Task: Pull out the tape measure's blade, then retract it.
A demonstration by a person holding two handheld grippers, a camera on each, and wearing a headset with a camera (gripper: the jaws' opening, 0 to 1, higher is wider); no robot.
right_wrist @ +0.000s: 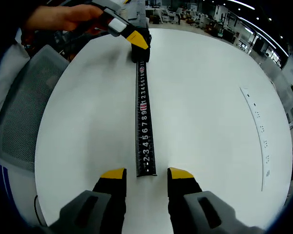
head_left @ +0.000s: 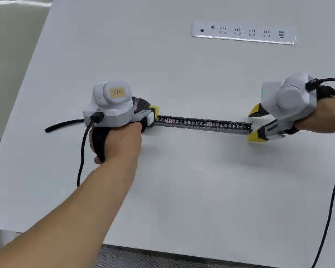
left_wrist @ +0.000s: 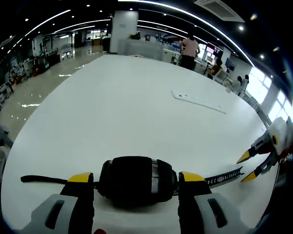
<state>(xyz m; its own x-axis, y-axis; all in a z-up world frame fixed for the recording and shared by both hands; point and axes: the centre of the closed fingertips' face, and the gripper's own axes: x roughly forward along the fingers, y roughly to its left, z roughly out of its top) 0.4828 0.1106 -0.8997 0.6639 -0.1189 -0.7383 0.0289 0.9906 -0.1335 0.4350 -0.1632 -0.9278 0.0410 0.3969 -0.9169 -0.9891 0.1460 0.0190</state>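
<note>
Two handheld grippers work a tape measure on a white worktop (head_left: 201, 190). The left gripper (head_left: 149, 116) is clenched on the tape measure's black case (head_left: 140, 105), which sits toward the left edge of the worktop. In the left gripper view, the yellow-tipped jaws of this gripper (left_wrist: 136, 178) press against opposite sides of the case (left_wrist: 136, 183).

The blade (head_left: 204, 123) is drawn out and lies flat on the worktop, running from the case rightward, roughly parallel to the near edge. Its printed numerals face up.

The right gripper (head_left: 254, 124) is released. Its jaws stand apart with the free end of the blade between the yellow tips. In the right gripper view, the blade (right_wrist: 145, 122) runs straight away from this gripper (right_wrist: 146, 173) to the case (right_wrist: 139, 48), and neither tip touches the blade's end.

A black strap (head_left: 61, 125) trails from the case side toward the left edge, lying on the worktop. It also appears left of the jaws in the left gripper view (left_wrist: 41, 179).

A white power strip (head_left: 243, 32) lies beyond the blade, toward the far edge, well apart from both grippers. It is also seen in the left gripper view (left_wrist: 198, 101) and the right gripper view (right_wrist: 258, 126).
</note>
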